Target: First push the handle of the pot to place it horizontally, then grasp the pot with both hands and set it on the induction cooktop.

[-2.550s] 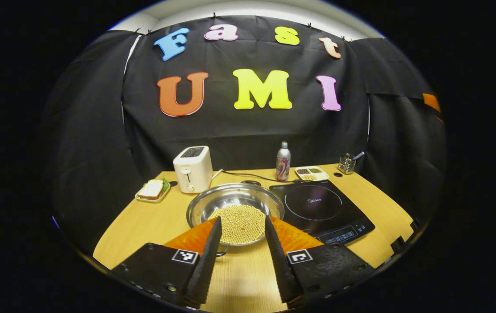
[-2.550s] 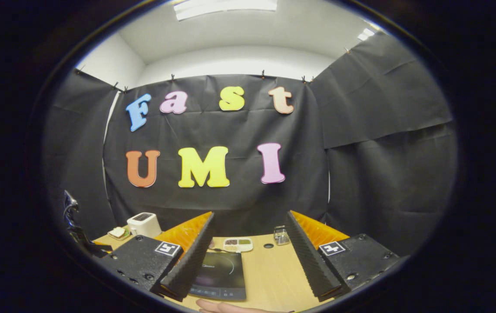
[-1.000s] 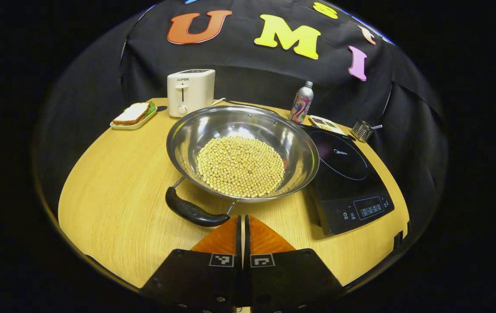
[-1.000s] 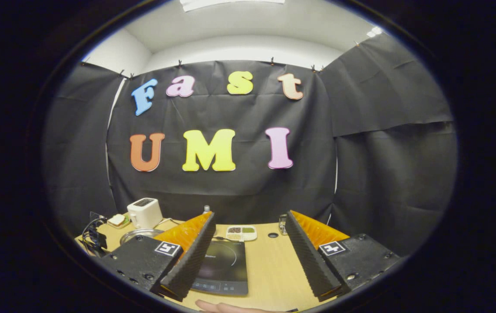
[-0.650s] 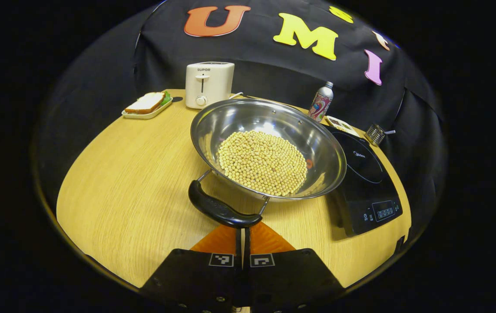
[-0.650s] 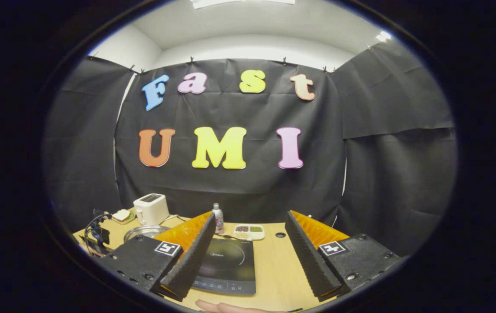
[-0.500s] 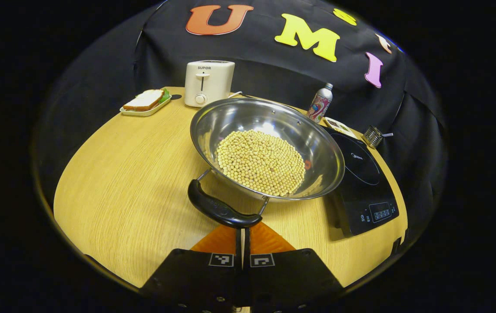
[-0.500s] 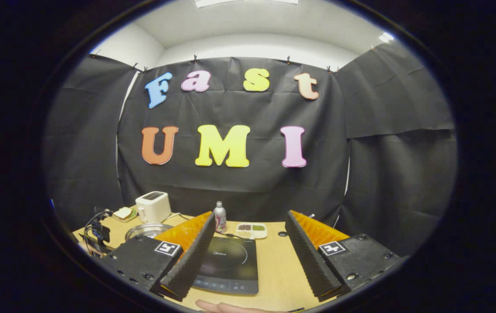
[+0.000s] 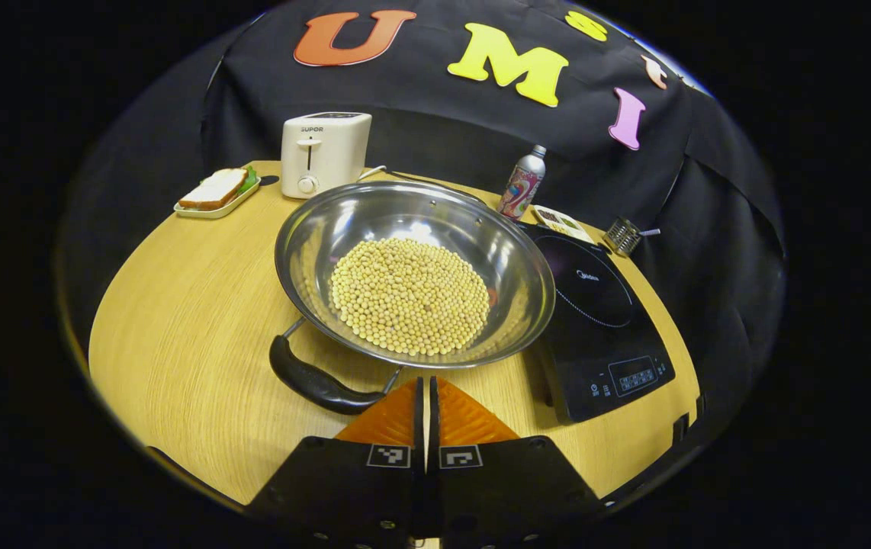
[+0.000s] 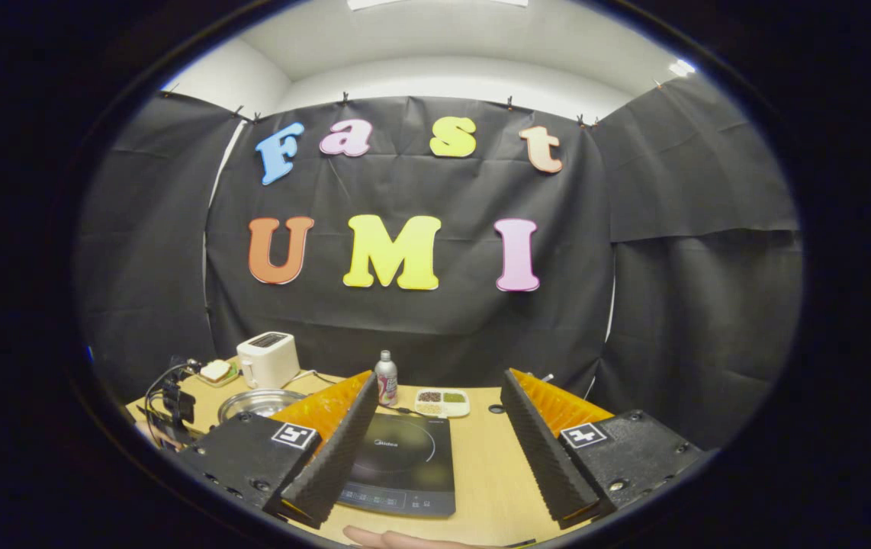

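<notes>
Jaws pressed together with nothing between them, the left gripper (image 9: 425, 385) in the left gripper view sits just in front of the pot (image 9: 414, 273), its tips at the right end of the pot's near handle (image 9: 317, 381). That black handle lies across the view, running from the tips out to the left and slightly away, so its long axis is slanted rather than square to the jaws; whether the tips actually touch it is hard to tell from this angle. The pot, holding pale beans (image 9: 409, 296), rests on the wooden surface (image 9: 191, 305) with its right rim close against the induction cooktop (image 9: 603, 305). A sideways push on the handle's end seems the step in hand.

From the right gripper view, the right gripper (image 10: 435, 435) is held with jaws wide apart and nothing in them, well back from the work. The induction cooktop (image 10: 401, 461) lies straight ahead between the jaws, while the pot (image 10: 260, 402) sits off to the left beyond the left finger, so the left gripper is much the nearer to it.
</notes>
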A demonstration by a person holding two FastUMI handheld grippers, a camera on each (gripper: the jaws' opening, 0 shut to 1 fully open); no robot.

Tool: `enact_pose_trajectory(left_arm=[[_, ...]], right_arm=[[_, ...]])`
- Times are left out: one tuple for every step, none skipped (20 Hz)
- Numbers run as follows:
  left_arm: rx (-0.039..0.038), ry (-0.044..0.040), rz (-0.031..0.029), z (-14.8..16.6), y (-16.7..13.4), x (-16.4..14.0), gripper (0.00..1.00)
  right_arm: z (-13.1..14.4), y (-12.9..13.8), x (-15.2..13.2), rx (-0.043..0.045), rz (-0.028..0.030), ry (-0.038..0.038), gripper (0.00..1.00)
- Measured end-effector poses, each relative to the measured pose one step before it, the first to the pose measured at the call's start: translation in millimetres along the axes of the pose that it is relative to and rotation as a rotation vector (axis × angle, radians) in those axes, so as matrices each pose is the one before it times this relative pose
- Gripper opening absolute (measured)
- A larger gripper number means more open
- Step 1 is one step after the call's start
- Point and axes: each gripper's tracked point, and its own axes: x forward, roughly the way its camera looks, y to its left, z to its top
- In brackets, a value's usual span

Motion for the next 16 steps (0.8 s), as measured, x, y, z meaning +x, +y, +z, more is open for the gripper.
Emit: enact_pose_trajectory(left_arm=[[-0.00832, -0.00164, -0.00187, 2.68, 0.28, 0.3, 0.0], [0.00427, 0.00549, 0.00614, -0.72, 2.41, -0.04, 0.0], [0.00986, -0.00431, 0.01207, 0.82, 2.93, -0.15, 0.0], [0.0078, 0.00051, 0.01746, -1.16, 5.35, 0.74, 0.0], [0.00385, 0.00505, 0.01589, -0.38, 5.59, 2.27, 0.0], [-0.00215, 0.0008, 0.01412, 0.05, 5.9, 2.27, 0.0], [-0.00361, 0.00615, 0.0051, 0.47, 3.67, 0.7, 0.0], [-0.00583, 0.00372, -0.00146, -1.0, 2.7, -0.52, 0.0], [-0.00692, 0.0025, -0.00374, 1.53, 1.7, -0.81, 0.0], [-0.00253, 0.00177, -0.00129, 1.62, 3.64, 0.42, 0.0], [-0.00179, 0.00049, 0.0028, 2.73, 4.64, 0.86, 0.0], [-0.00076, -0.00113, 0.0136, 2.95, 6.28, 0.51, 0.1], [0.003, -0.00156, 0.01762, 2.98, 6.94, 0.81, 0.0], [0.00005, 0.00155, 0.01059, 1.52, 4.88, 0.4, 0.0], [-0.00466, 0.00493, 0.00295, 2.16, 3.81, 0.83, 0.0], [-0.00591, 0.00312, 0.0003, 2.38, 3.64, 1.84, 0.0]], right_arm=[[-0.43, -0.74, -0.54, -0.00153, 0.00002, -0.00112, 0.99], [0.58, -1.34, -0.44, -0.00172, -0.00133, -0.00377, 0.99], [0.78, -1.06, -0.87, -0.00101, -0.00368, -0.00416, 0.99], [0.85, -2.02, -0.68, -0.00146, -0.00345, -0.00284, 0.99], [-0.44, 0.13, -0.59, -0.00075, -0.00058, -0.00104, 0.99], [0.02, 1.07, -0.11, 0.00056, 0.00173, -0.00044, 0.99], [-0.35, 1.69, -0.64, 0.00134, 0.0044, 0.00043, 0.99], [0.5, 1.7, 0.1, 0.00188, 0.00489, -0.00049, 0.99], [0.26, 1.23, 0.18, 0.00004, 0.00489, -0.00133, 0.99], [0.87, 0.37, -0.12, -0.00045, 0.00305, -0.00327, 0.99], [0.23, 0.03, 0.71, -0.00008, 0.00097, -0.00351, 0.99], [0.3, -0.1, 0.38, 0.00073, -0.00073, -0.0029, 0.99], [-1.01, -0.09, 1.35, 0.00081, 0.00048, 0.00093, 0.99], [-0.74, 0.43, 1.17, 0.00176, 0.00142, 0.00214, 0.99], [-0.63, 0.04, -0.32, 0.00255, 0.0018, 0.00152, 0.99], [-0.79, -0.29, 0.91, 0.00157, 0.00066, 0.00048, 0.99]])
